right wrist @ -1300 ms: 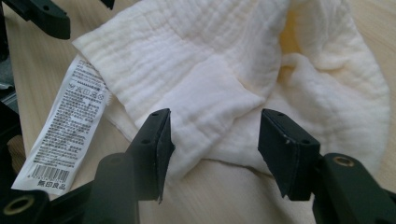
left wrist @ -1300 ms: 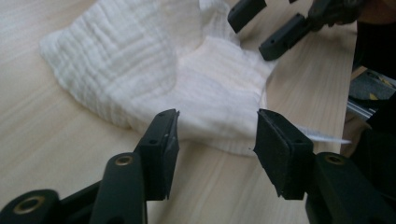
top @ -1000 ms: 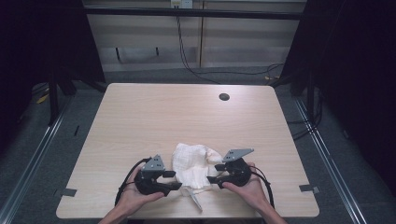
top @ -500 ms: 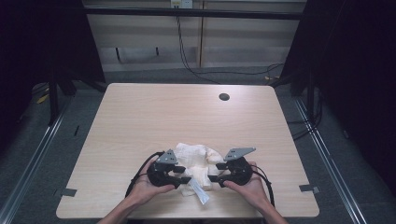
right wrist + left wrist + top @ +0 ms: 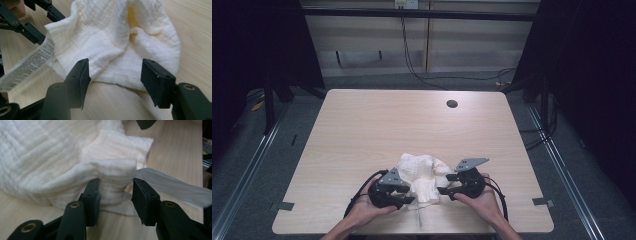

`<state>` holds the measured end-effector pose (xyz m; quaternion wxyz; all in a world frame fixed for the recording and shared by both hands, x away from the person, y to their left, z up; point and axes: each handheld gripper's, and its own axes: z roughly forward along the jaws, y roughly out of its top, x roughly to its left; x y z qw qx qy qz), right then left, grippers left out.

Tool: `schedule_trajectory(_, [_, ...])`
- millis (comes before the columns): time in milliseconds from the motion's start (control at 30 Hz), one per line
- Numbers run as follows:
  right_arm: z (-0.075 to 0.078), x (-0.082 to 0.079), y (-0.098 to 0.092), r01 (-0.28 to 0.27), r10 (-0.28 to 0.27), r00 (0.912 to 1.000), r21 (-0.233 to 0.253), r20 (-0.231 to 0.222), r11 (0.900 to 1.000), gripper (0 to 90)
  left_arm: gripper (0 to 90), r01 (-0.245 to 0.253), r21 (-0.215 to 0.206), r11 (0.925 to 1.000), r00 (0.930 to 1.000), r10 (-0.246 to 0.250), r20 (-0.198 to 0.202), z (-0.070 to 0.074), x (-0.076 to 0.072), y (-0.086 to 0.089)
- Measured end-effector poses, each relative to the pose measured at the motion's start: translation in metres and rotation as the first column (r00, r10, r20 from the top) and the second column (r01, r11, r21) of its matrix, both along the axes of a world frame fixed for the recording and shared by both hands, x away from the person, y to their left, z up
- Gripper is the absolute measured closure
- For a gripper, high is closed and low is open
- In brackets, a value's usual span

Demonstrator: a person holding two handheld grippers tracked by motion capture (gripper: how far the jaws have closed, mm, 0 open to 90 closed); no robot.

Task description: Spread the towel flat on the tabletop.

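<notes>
White muslin cloth (image 5: 422, 176) lies crumpled near the front edge of the wooden table (image 5: 362, 130), between both tongs. At the left gripper (image 5: 115, 195) the jaws stand partly open around a raised fold, touching it but not yet pinching. At the right gripper (image 5: 113, 75) the jaws are wide open before the cloth edge, holding nothing. A care label (image 5: 27, 66) sticks out. Folding seems hardly begun; grasping the cloth comes first.
</notes>
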<state>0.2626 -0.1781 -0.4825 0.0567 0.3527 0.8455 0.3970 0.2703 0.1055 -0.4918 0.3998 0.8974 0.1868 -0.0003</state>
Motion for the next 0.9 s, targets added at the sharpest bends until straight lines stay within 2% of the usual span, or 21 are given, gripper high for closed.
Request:
schedule_trajectory(133, [0.000, 0.000, -0.001, -0.003, 0.003, 1.0000, 0.005, 0.001, 1.000, 39.5, 56.6, -0.013, 0.002, 0.9999, 0.9997, 0.012, 0.022, -0.002, 0.000, -0.008])
schedule_trajectory(200, [-0.001, 0.001, -0.001, -0.005, 0.005, 1.0000, 0.006, -0.003, 1.000, 39.2, 58.0, -0.011, 0.017, 0.9998, 0.9997, 0.011, 0.020, -0.006, 0.002, -0.013])
schedule_trajectory(233, [-0.001, 0.001, -0.001, -0.005, 0.005, 1.0000, 0.006, -0.003, 1.000, 39.2, 58.0, -0.014, 0.013, 0.9998, 0.9993, 0.013, 0.035, -0.007, 0.002, -0.015])
schedule_trajectory(267, [-0.001, 0.001, 0.000, -0.008, 0.008, 1.0000, 0.006, -0.005, 1.000, 38.9, 62.6, -0.014, 0.033, 0.9994, 0.9991, 0.012, 0.041, -0.006, 0.002, -0.016])
schedule_trajectory(300, [-0.001, 0.000, 0.000, -0.009, 0.009, 0.9999, 0.007, -0.005, 1.000, 38.8, 66.0, -0.027, 0.035, 0.9990, 0.9981, 0.025, 0.056, -0.006, 0.002, -0.016])
schedule_trajectory(333, [-0.001, 0.000, 0.000, -0.009, 0.009, 0.9999, 0.007, -0.005, 1.000, 38.8, 69.7, -0.027, 0.035, 0.9990, 0.9981, 0.025, 0.056, -0.006, 0.002, -0.016])
schedule_trajectory(367, [-0.001, 0.000, 0.000, -0.010, 0.010, 0.9999, 0.008, -0.005, 1.000, 38.8, 69.7, -0.031, 0.028, 0.9991, 0.9980, 0.029, 0.057, -0.007, 0.002, -0.015])
schedule_trajectory(400, [-0.001, 0.000, -0.001, -0.008, 0.008, 1.0000, 0.004, -0.003, 1.000, 38.8, 75.0, -0.034, 0.033, 0.9989, 0.9984, 0.032, 0.047, -0.006, 0.004, -0.013])
schedule_trajectory(500, [-0.001, 0.001, -0.001, -0.006, 0.006, 1.0000, 0.009, -0.003, 1.000, 38.8, 81.5, -0.040, 0.001, 0.9992, 0.9990, 0.040, 0.018, -0.005, 0.007, -0.010])
schedule_trajectory(533, [-0.001, 0.001, -0.001, -0.003, 0.003, 1.0000, 0.010, -0.003, 1.000, 38.8, 82.1, -0.031, -0.006, 0.9995, 0.9995, 0.031, 0.002, -0.002, 0.009, -0.009])
schedule_trajectory(567, [0.000, 0.001, -0.002, -0.001, 0.001, 1.0000, 0.014, -0.001, 1.000, 38.8, 82.8, -0.035, -0.039, 0.9986, 0.9994, 0.035, -0.005, 0.003, 0.010, -0.006])
schedule_trajectory(633, [0.001, 0.001, -0.003, 0.002, -0.002, 1.0000, 0.016, -0.002, 1.000, 38.7, 82.9, -0.040, -0.053, 0.9978, 0.9991, 0.039, -0.018, 0.008, 0.011, -0.004])
schedule_trajectory(700, [0.002, 0.001, -0.005, 0.009, -0.009, 1.0000, 0.033, -0.003, 0.999, 38.7, 83.2, -0.051, -0.082, 0.9954, 0.9987, 0.050, -0.012, 0.016, 0.012, 0.001])
schedule_trajectory(767, [0.003, 0.001, -0.006, 0.011, -0.011, 0.9999, 0.035, 0.003, 0.999, 38.7, 83.2, -0.063, -0.102, 0.9928, 0.9979, 0.061, -0.023, 0.024, 0.014, 0.005])
schedule_trajectory(833, [0.005, 0.001, -0.008, 0.017, -0.018, 0.9998, 0.036, 0.006, 0.999, 38.7, 83.3, -0.074, -0.129, 0.9889, 0.9973, 0.074, -0.007, 0.036, 0.017, 0.010])
schedule_trajectory(867, [0.005, 0.001, -0.008, 0.017, -0.018, 0.9998, 0.036, 0.006, 0.999, 38.7, 83.4, -0.074, -0.129, 0.9889, 0.9973, 0.074, -0.007, 0.036, 0.017, 0.010])
schedule_trajectory(900, [0.006, 0.002, -0.009, 0.019, -0.020, 0.9998, 0.040, 0.007, 0.999, 38.6, 83.4, -0.063, -0.135, 0.9888, 0.9979, 0.065, 0.009, 0.043, 0.019, 0.011])
